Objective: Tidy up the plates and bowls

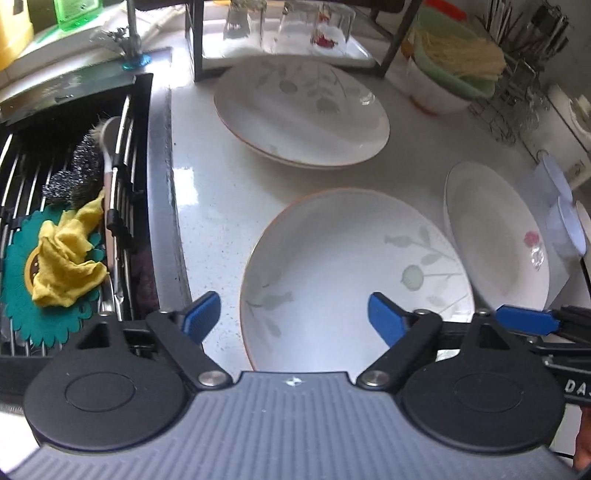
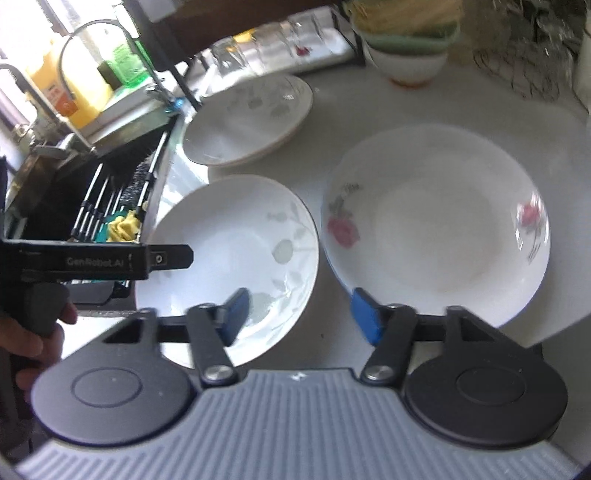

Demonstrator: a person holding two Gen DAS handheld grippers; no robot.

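A white plate with a grey leaf pattern (image 1: 351,266) (image 2: 236,236) lies on the pale counter (image 1: 207,206) nearest me. My left gripper (image 1: 293,314) hovers open over its left rim, one finger outside the plate and one above its inside. To its right lies a rose-patterned plate (image 1: 495,240) (image 2: 436,221). My right gripper (image 2: 301,315) is open across the gap between these two plates, its right pad at the rose plate's near-left rim. Further back lies another leaf plate (image 1: 301,110) (image 2: 251,118). Stacked bowls (image 1: 447,81) (image 2: 406,48) stand at the back right.
The sink (image 1: 74,184) on the left holds a black rack, a yellow cloth (image 1: 66,258), a steel scourer and a green mat. A black-framed shelf with glasses (image 1: 288,33) stands behind the plates. A wire cutlery basket (image 1: 517,55) is at the far right. A hand (image 2: 37,332) holds the left gripper.
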